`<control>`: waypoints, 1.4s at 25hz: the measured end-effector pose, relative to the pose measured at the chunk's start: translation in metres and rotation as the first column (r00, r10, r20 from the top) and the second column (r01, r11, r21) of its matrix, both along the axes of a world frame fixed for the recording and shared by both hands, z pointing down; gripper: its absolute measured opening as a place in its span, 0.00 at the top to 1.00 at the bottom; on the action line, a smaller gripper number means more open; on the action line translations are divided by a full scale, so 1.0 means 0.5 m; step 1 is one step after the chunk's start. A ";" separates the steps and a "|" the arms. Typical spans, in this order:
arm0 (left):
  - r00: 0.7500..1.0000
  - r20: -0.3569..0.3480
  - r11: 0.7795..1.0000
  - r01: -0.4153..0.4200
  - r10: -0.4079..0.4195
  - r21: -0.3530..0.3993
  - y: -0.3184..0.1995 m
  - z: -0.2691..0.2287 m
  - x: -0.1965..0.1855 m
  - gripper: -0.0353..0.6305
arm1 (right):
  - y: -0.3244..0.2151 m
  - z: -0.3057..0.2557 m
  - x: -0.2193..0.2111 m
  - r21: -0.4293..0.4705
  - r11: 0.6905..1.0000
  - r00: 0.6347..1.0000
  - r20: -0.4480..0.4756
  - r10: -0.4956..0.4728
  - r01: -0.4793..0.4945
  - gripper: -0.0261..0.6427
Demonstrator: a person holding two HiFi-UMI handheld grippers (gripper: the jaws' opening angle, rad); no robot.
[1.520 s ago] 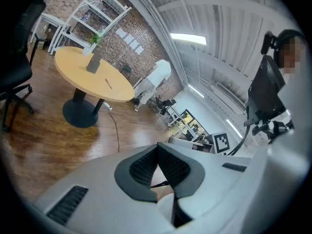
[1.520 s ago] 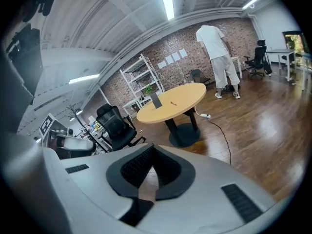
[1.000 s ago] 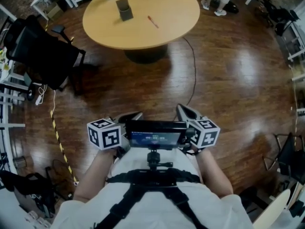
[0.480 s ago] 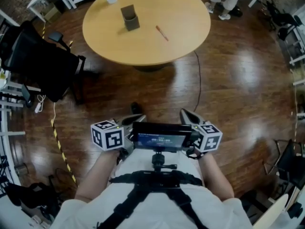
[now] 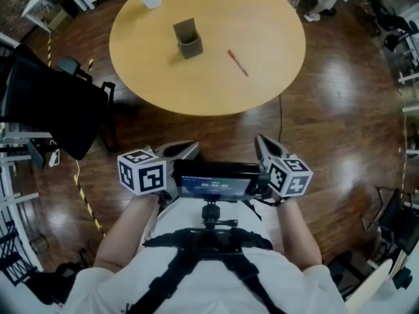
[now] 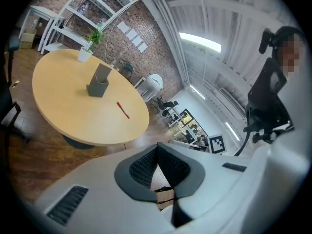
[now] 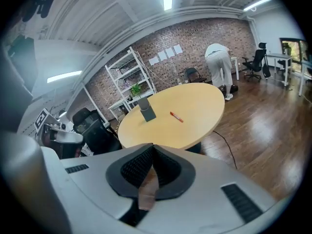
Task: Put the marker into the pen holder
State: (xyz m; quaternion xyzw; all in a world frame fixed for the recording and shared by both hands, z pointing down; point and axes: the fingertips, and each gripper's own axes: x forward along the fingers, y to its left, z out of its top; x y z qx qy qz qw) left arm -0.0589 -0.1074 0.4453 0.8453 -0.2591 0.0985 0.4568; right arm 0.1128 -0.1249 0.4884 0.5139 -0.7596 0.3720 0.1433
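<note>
So nothing's grabbed yet: left gripper (image 5: 192,146) and right gripper (image 5: 259,139) are both clenched shut on nothing, tucked by the chest, I'd guess because the bench (image 5: 268,18) is well out of reach. The marker (image 5: 237,63) lies flat on the bench, right of the holder (image 5: 188,39) and clearly apart from it. That holder stands upright with its mouth up, so dropping the marker in tip-first should work once a gripper opens for it
</note>
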 end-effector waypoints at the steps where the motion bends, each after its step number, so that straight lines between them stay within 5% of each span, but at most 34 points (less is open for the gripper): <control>1: 1.000 -0.005 1.000 0.002 -0.002 -0.003 -0.018 -0.002 -0.012 0.95 | -0.023 0.001 -0.009 -0.002 1.000 1.000 -0.010 -0.003 0.003 0.95; 13: 1.000 -0.013 0.999 0.019 -0.020 -0.028 -0.132 0.003 -0.080 0.95 | -0.202 -0.006 -0.045 0.001 0.997 0.986 -0.151 -0.072 0.073 0.94; 22: 0.994 0.048 0.995 0.094 -0.095 0.012 -0.195 0.024 -0.053 0.95 | -0.367 0.039 -0.007 -0.035 0.963 0.901 -0.346 -0.261 0.266 0.94; 35: 0.983 0.054 0.984 0.173 -0.175 0.041 -0.213 0.040 -0.018 0.95 | -0.547 0.128 0.006 -0.155 0.901 0.825 -0.364 -0.433 0.404 0.89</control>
